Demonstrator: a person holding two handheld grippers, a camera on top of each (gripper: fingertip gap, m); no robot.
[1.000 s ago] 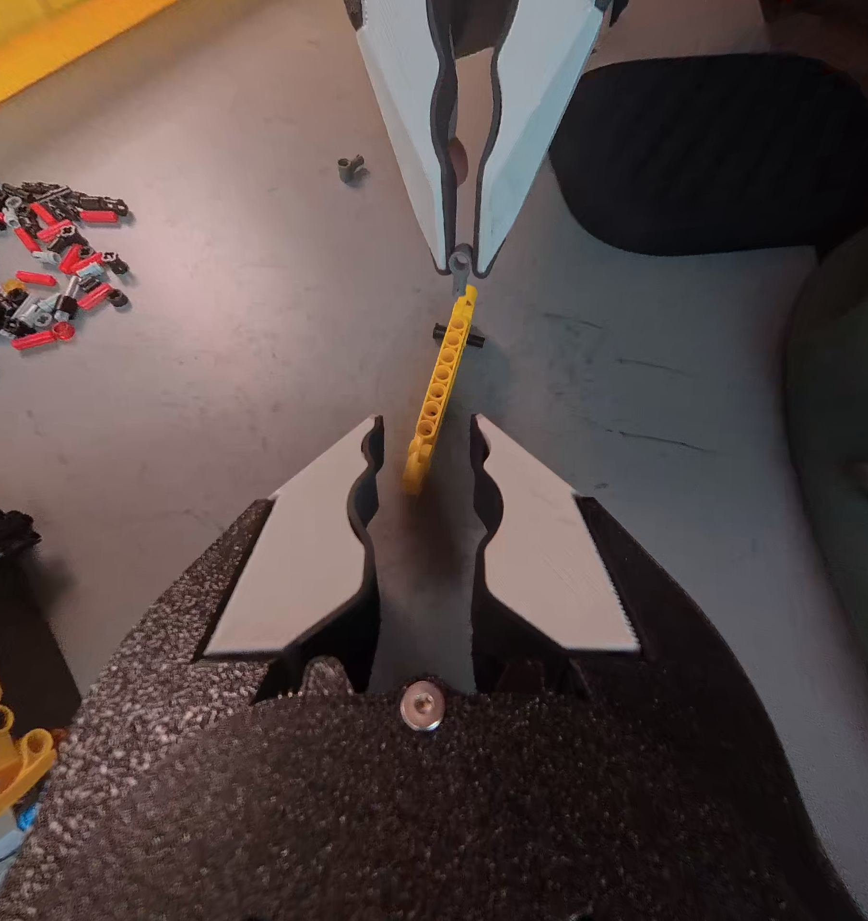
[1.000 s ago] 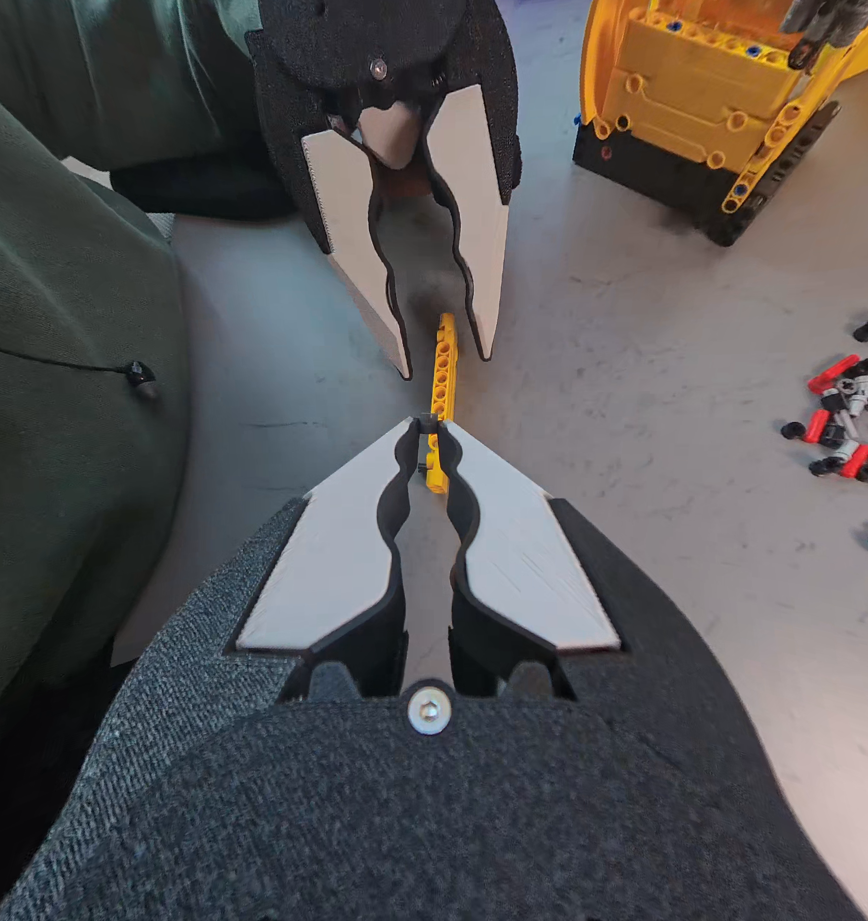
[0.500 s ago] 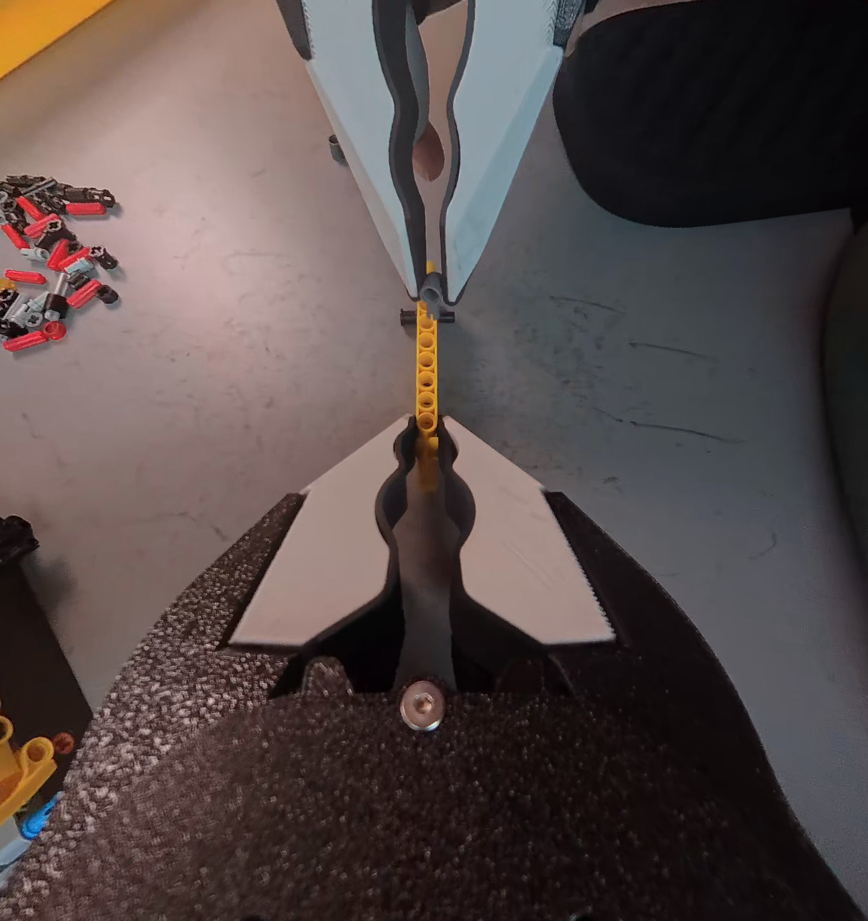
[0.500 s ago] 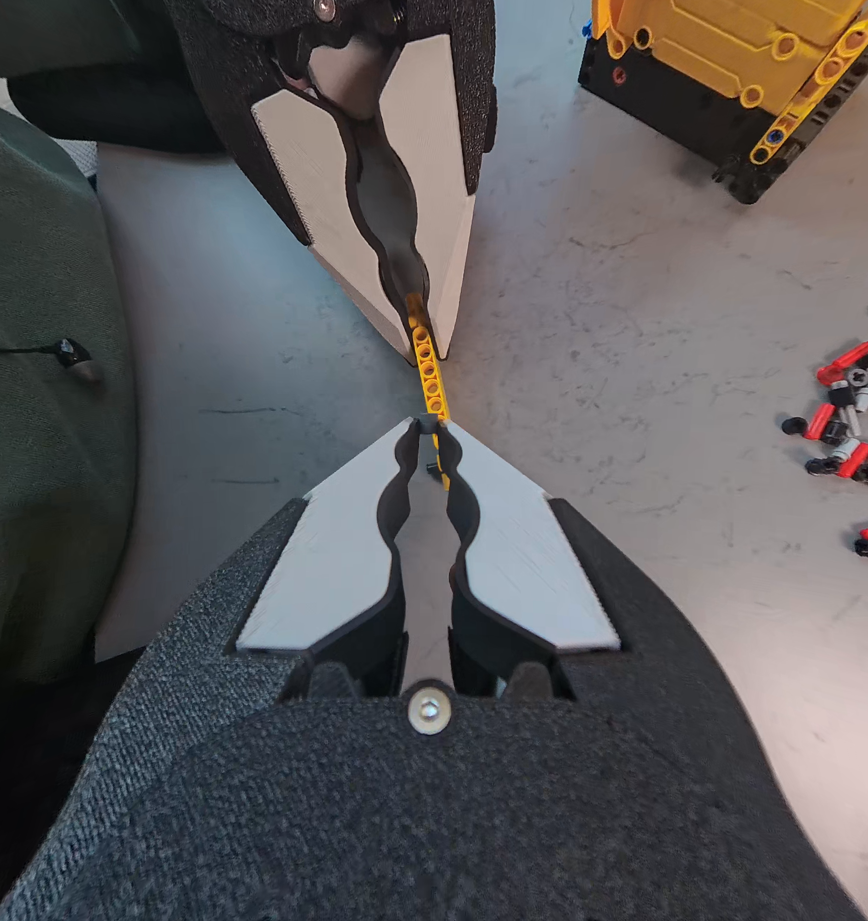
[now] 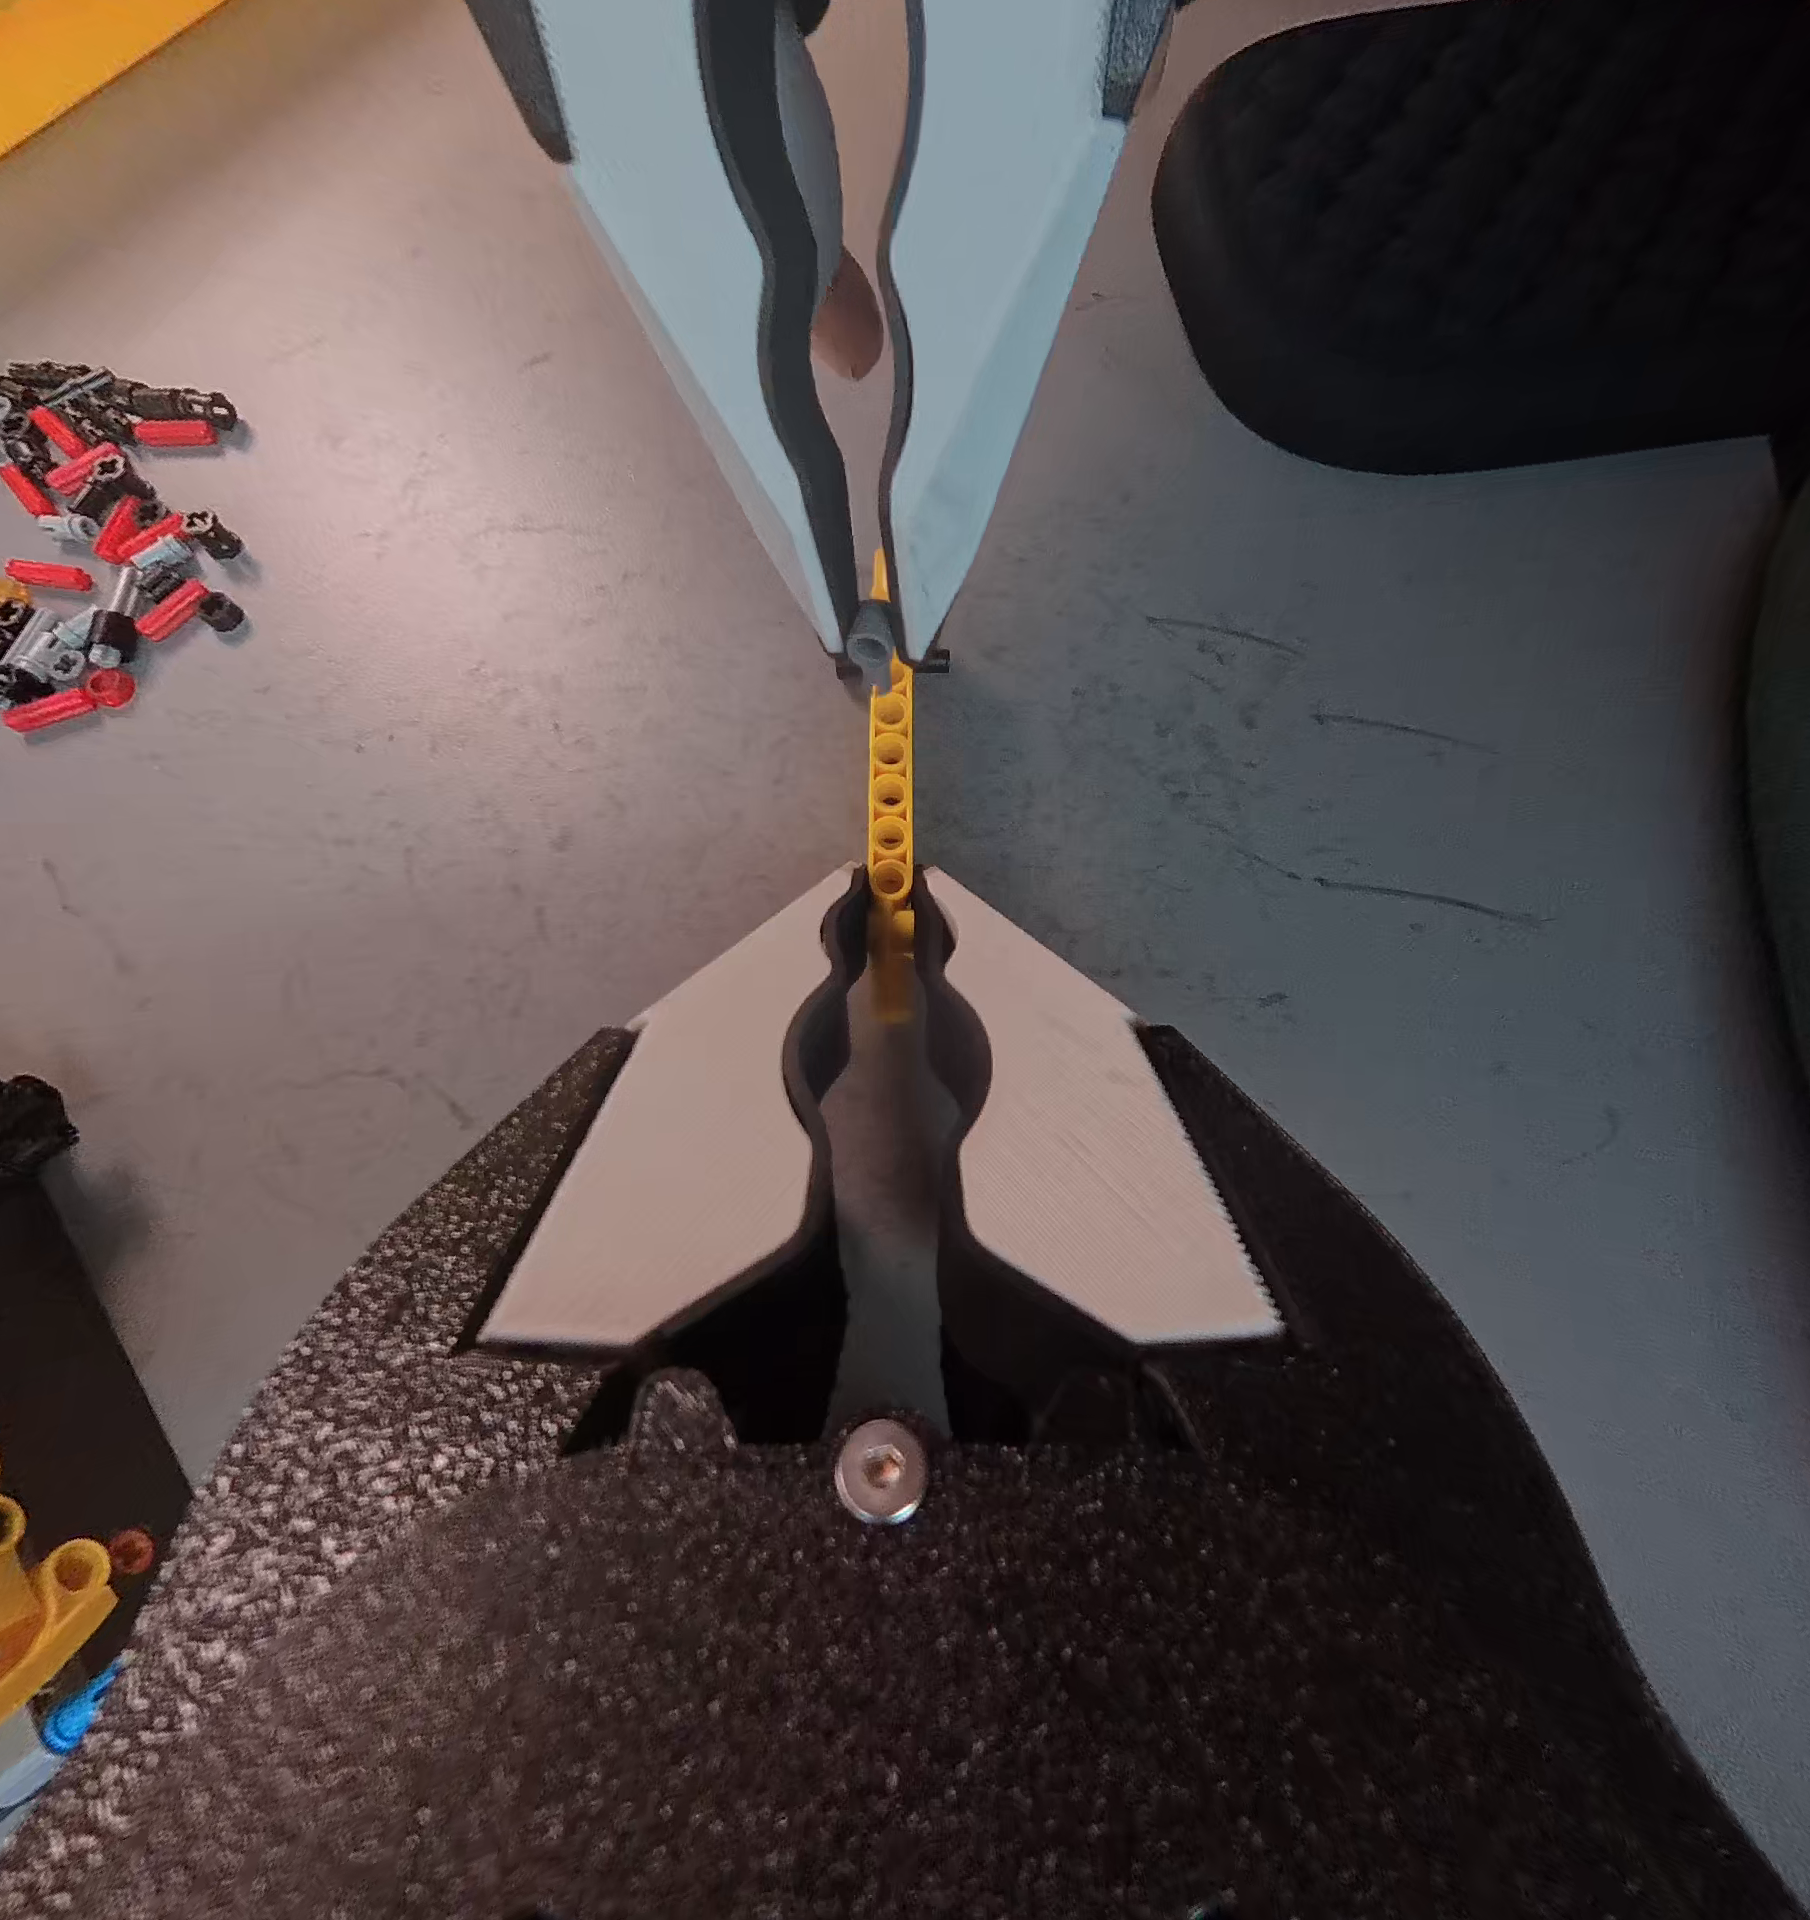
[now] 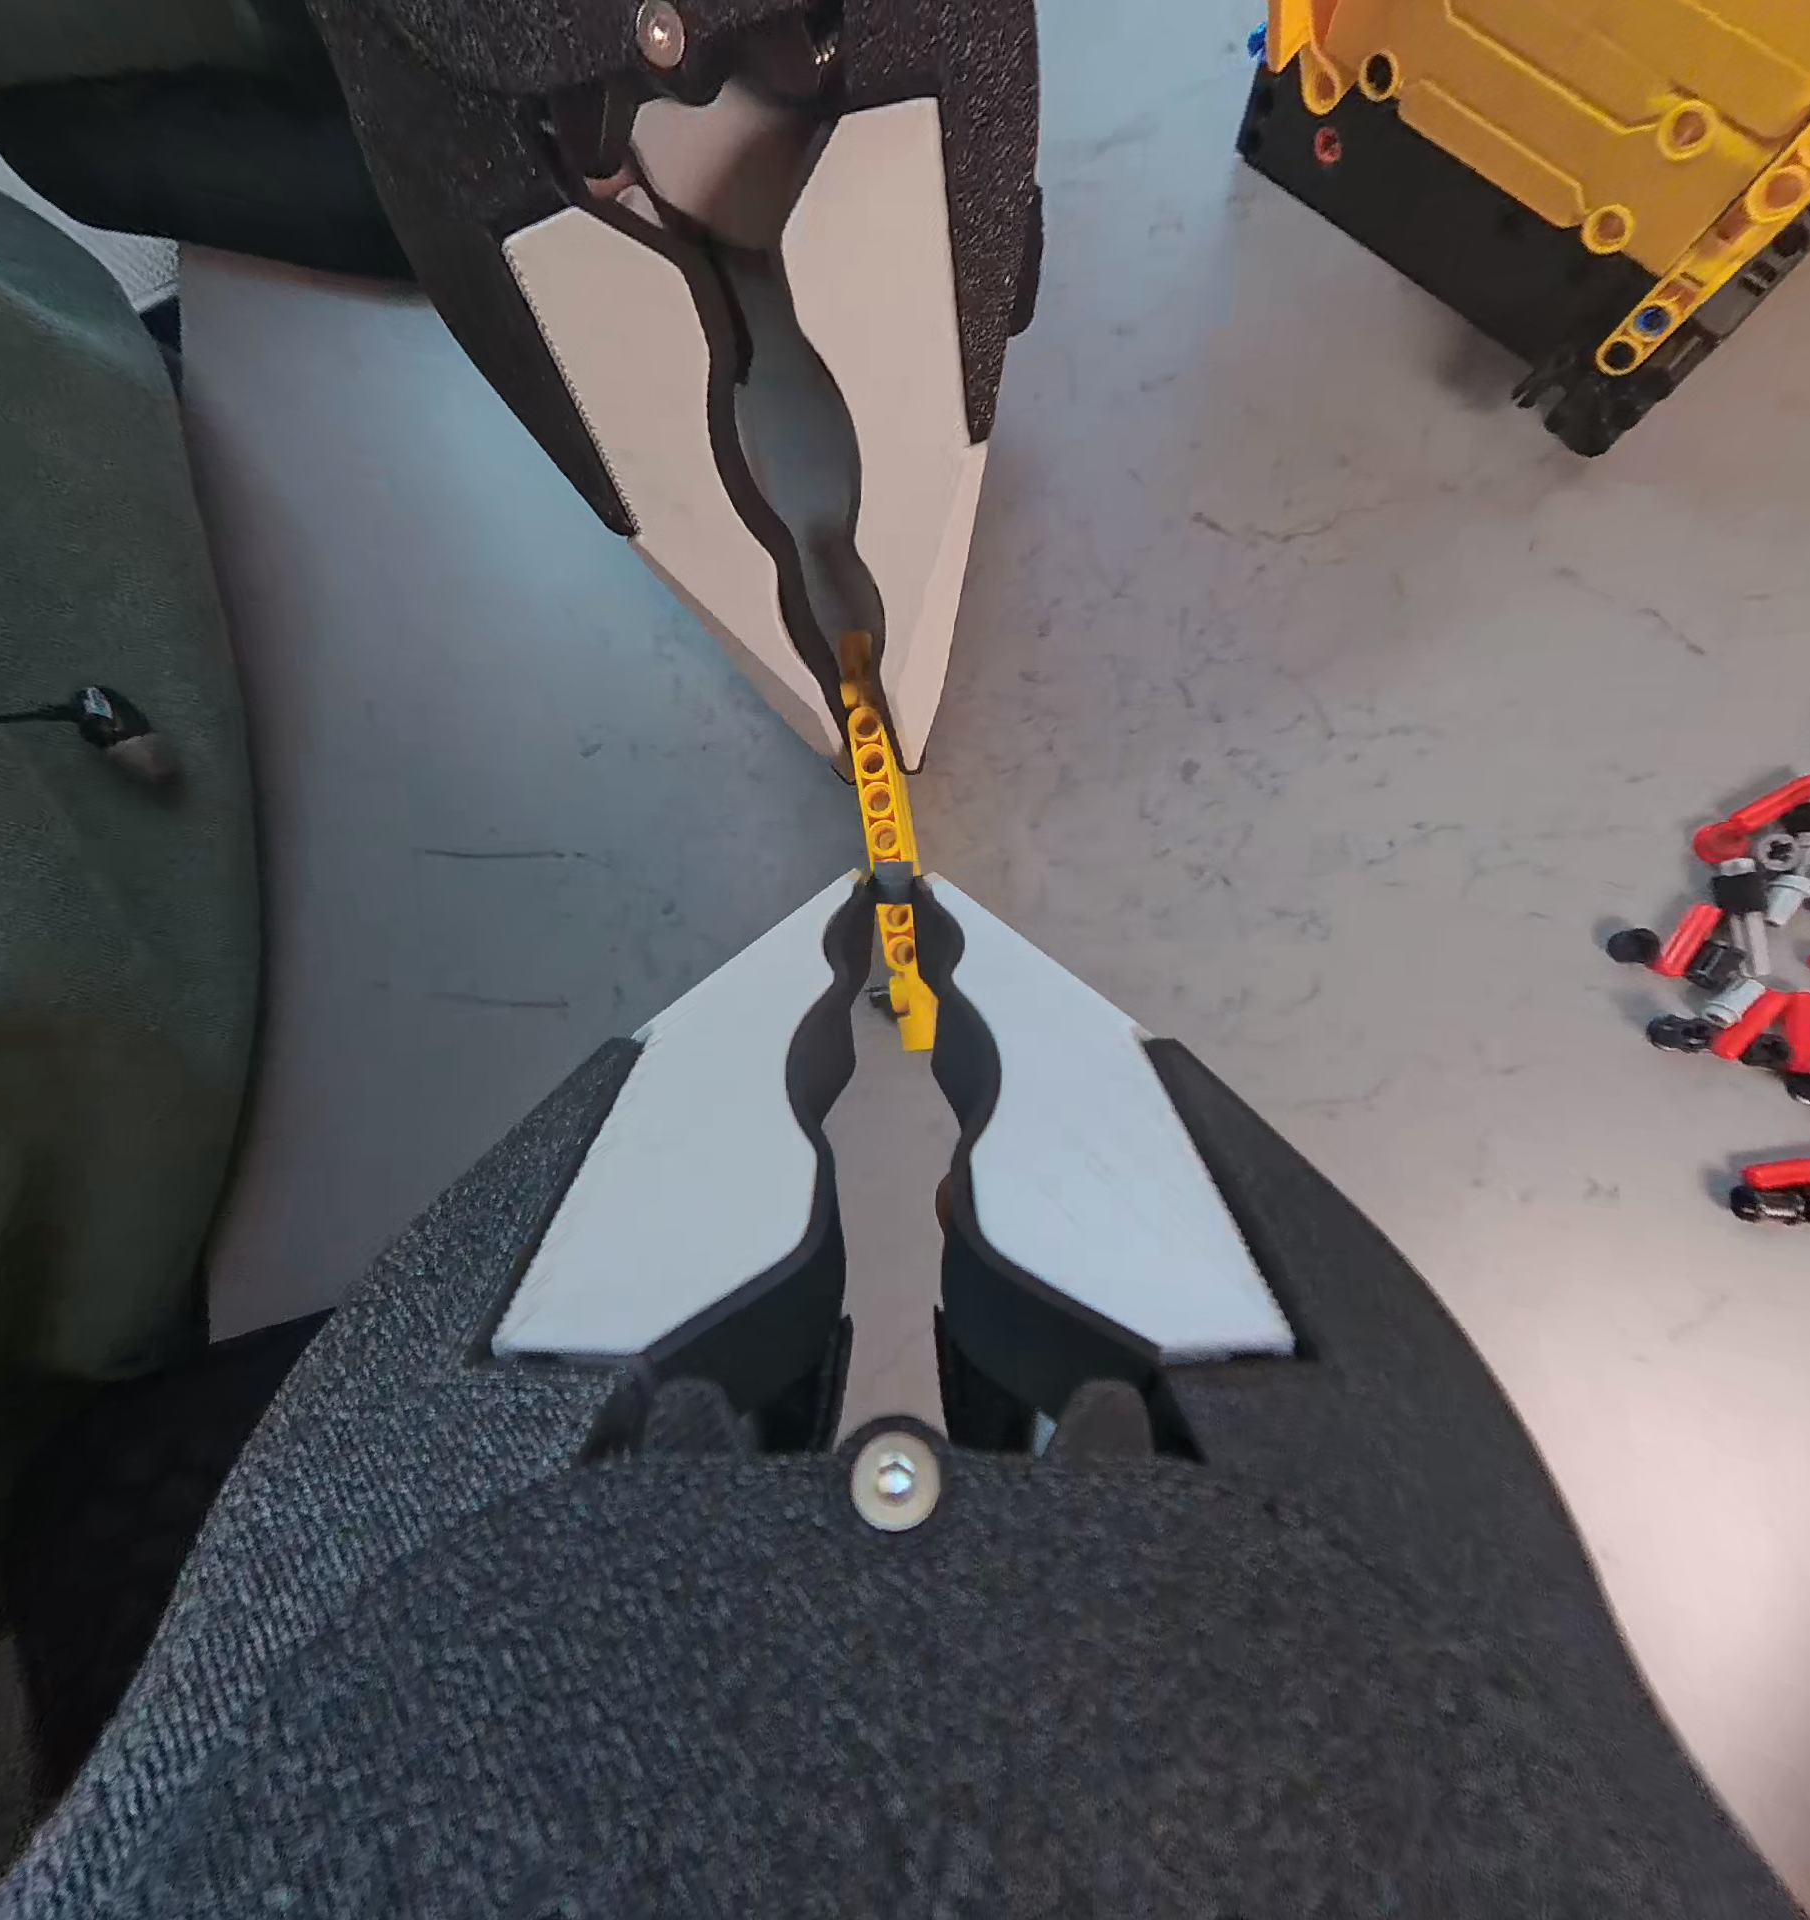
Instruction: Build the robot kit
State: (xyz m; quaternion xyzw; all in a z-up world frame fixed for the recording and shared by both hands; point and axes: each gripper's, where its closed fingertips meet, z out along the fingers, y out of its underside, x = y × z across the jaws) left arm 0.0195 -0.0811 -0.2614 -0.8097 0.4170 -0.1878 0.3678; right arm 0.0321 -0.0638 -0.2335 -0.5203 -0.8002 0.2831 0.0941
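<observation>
Spreading under everything is the grey table, scuffed and marked, with a person's green sleeve along its edge in the right wrist view and a black cushioned pad at the far side in the left wrist view. Up in the corner of the right wrist view sits a big yellow and black brick model; a part of it also shows low at the left edge of the other view.

Now the two tools, nose to nose over the bare middle of the table. The left gripper has its jaws pinched narrow on the near end of a yellow beam with holes, gripping it edge-on. From the right wrist view that same left gripper comes down from above with the yellow beam with holes running out of its tips.

The right gripper is closed down tight too, its tips clamped on a small grey pin that sits against the beam part-way along it; the beam's last holes pass on between the fingers. In the left wrist view the right gripper shows the grey pin at its very tip, touching the beam's far end.

Off to the side lies a loose heap of small red, black and grey pegs, well apart from both tools, and it shows again at the right edge of the right wrist view.
</observation>
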